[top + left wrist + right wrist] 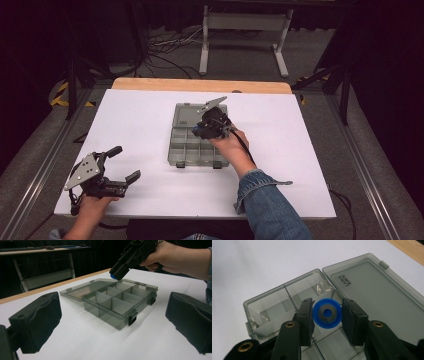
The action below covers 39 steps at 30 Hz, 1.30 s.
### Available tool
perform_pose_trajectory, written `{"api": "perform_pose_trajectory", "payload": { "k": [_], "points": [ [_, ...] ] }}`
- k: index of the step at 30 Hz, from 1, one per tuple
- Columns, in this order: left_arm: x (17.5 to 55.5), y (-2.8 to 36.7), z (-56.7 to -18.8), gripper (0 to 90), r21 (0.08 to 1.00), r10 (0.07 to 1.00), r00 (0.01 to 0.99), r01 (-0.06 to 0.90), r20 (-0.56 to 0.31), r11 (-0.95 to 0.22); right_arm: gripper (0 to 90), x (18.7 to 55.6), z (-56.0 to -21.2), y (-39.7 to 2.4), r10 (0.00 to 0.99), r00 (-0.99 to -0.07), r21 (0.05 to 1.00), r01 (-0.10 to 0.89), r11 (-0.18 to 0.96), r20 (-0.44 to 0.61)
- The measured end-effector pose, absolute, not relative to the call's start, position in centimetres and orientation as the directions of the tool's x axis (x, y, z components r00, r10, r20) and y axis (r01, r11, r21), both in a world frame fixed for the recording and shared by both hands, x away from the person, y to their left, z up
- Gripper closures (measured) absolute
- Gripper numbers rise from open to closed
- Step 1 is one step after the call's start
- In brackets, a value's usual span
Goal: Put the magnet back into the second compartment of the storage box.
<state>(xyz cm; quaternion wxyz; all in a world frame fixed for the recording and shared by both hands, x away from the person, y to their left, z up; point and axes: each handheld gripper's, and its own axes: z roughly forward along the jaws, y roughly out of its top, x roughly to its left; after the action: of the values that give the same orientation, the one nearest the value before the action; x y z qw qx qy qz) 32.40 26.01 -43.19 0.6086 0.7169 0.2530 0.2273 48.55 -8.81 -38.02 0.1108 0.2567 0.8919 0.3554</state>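
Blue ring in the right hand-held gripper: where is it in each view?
High view: blue ring barely shows at the gripper tip, over the box's middle compartments.
Left gripper view: top centre, above the box's far side.
Right gripper view: centre, between the pads.
Shared landmark: the open grey compartment box.

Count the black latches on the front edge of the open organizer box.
2: both on the near front wall of the organizer box, one latch toward its left corner, the other latch toward its right corner.
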Motion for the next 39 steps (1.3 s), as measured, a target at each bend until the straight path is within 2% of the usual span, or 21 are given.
{"api": "perform_pose_trajectory", "payload": {
  "k": [25, 39],
  "points": [
    [32.5, 26.0, -43.2, 1.1, 0.988, 0.638, 0.77, 0.085, 0.019, -0.131, 62.5, 50.5, -41.0, -7.7, 0.525, -0.851, 0.651, 0.407, 0.64, 0.016],
    [32.5, 26.0, -43.2, 1.1, 0.988, 0.636, 0.771, 0.084, 0.019, -0.132, 62.4, 50.4, -41.7, -6.6, 0.506, -0.863, 0.624, 0.391, 0.676, -0.007]
  ]
}}
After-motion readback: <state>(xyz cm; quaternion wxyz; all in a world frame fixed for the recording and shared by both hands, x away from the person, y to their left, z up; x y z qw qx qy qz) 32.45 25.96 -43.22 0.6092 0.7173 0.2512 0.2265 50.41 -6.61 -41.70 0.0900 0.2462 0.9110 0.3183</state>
